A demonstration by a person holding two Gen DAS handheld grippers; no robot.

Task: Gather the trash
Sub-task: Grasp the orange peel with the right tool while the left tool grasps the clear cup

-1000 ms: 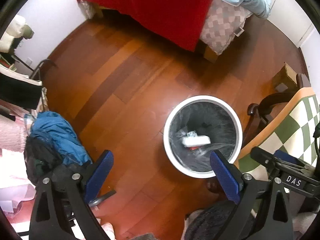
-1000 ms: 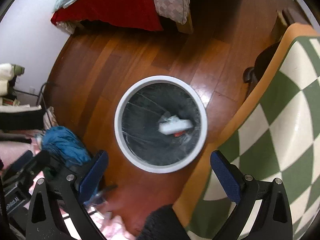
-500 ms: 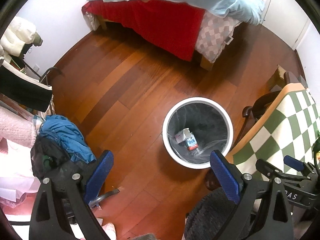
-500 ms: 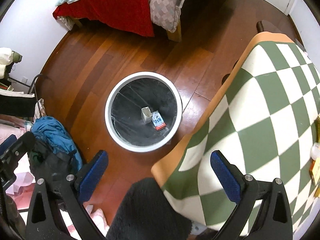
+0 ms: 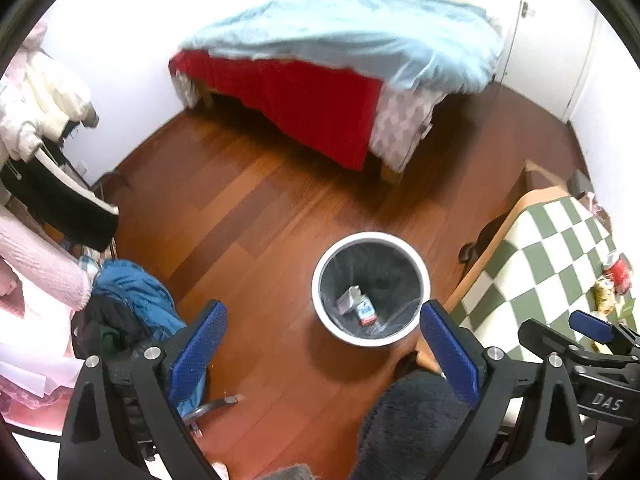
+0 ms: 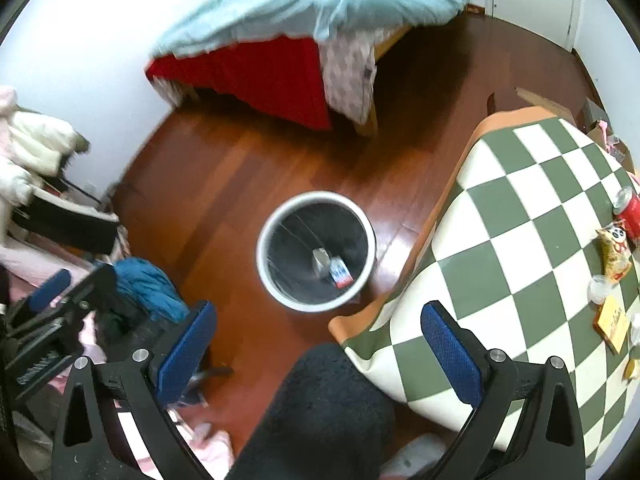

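While both hand-held grippers are hanging wide open and empty, trash is waiting on two sides.

Left hand-held gripper [image 5: 320, 344] is gripping nothing; the bin [image 6: 316, 258], standing beside the tabletop [image 6: 500, 240] for easy drops, is holding two small cartons [image 6: 332, 266]; right hand-held gripper [image 6: 316, 344] is equally bare; one red can [image 6: 628, 210] and seemingly four blurred wrappers [image 6: 614, 256] are lying on the tabletop's right edge.

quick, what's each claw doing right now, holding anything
Left claw: open, holding nothing.
Right claw: open, holding nothing.
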